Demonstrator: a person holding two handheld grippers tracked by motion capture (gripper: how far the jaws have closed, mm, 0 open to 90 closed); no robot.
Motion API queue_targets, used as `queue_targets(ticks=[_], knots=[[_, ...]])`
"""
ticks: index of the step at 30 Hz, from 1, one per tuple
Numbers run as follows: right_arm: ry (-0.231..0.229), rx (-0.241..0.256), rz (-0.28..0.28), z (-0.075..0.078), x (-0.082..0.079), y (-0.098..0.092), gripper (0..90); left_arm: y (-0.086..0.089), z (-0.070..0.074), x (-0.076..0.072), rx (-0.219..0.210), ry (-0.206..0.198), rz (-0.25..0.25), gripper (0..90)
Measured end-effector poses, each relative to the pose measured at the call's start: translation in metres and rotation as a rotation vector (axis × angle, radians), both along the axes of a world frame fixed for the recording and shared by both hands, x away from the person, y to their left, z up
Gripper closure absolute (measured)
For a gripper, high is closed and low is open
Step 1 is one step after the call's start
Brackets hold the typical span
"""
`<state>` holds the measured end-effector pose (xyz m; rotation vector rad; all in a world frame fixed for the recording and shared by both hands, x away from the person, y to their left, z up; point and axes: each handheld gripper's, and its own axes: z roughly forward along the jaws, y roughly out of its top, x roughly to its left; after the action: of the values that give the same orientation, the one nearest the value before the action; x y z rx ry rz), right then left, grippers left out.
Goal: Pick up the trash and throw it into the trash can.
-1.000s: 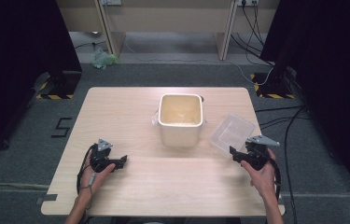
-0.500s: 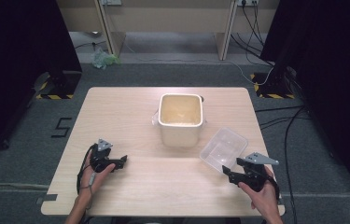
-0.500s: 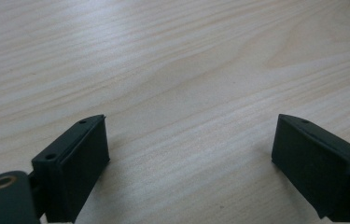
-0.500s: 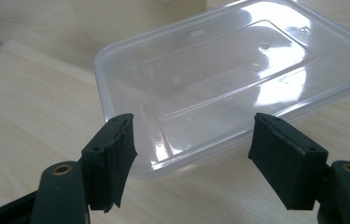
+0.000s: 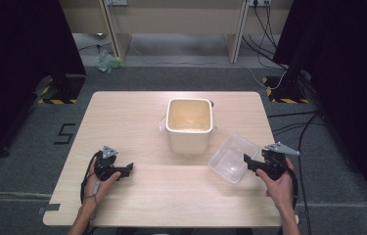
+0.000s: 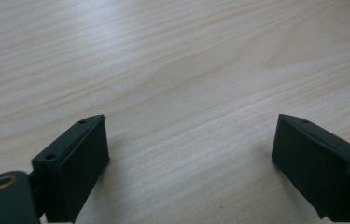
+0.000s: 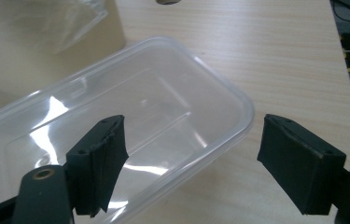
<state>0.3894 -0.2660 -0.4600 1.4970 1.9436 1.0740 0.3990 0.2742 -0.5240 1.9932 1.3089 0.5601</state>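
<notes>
I read left gripper point(image 5: 122, 171) low over bare bench point(image 5: 122, 112), fingers point(image 6: 77, 158) apart. Cream tub point(image 5: 189, 125) mid-bench. Clear container point(image 5: 232, 157) just right of tub; right gripper point(image 5: 249, 163) fingers point(image 7: 102, 158) spread, straddling its rim.

Lab or recording studio, not a home. A pale wood bench point(image 5: 137, 112) stands alone on grey carpet point(image 5: 19, 196), with black curtains point(image 5: 19, 39) hanging along both sides. Yellow-and-black hazard tape point(image 5: 56, 101) marks the stand feet at the left and right, beyond the bench's far corners. A "5" point(image 5: 64, 133) is taped on the floor left of the bench. Cables point(image 5: 293, 127) run loose over the carpet on the right, up to wall sockets point(image 5: 262, 2) at the far edge. Plain wooden furniture legs point(image 5: 115, 29) stand along the back wall. A crumpled greenish bag point(image 5: 106, 61) lies on the floor there.
</notes>
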Motion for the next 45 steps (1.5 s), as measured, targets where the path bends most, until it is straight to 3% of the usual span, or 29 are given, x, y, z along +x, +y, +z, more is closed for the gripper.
queue_targets(ticks=[2,7,9,14,17,25,29,42,45], knots=[[0.004,0.023,0.003,-0.003,0.013,-0.004,23.4,0.000,0.000,0.000,0.000,0.000,0.000,10.0],[0.031,0.032,0.033,-0.008,0.029,-0.007,22.7,0.000,0.000,0.000,0.000,0.000,0.000,10.0],[0.053,0.096,0.082,-0.013,0.034,-0.007,23.4,0.000,0.000,0.000,0.000,0.000,0.000,10.0],[0.049,0.095,0.137,-0.015,0.030,0.002,22.2,0.000,0.000,0.000,0.000,0.000,0.000,10.0],[0.055,0.080,0.197,-0.014,0.019,0.012,22.1,0.000,0.000,0.000,0.000,0.000,0.000,10.0],[0.061,0.073,0.255,-0.014,0.000,0.029,21.4,0.000,0.000,0.000,0.000,0.000,0.000,10.0],[0.064,0.066,0.323,-0.014,-0.010,0.050,21.2,0.000,0.000,0.000,0.000,0.000,0.000,10.0],[0.058,0.044,0.430,-0.015,0.001,0.116,18.6,0.000,0.000,0.000,0.000,0.000,0.000,10.0],[0.055,0.031,0.440,-0.014,0.003,0.121,18.3,0.000,0.000,0.000,0.000,0.000,0.000,10.0]])
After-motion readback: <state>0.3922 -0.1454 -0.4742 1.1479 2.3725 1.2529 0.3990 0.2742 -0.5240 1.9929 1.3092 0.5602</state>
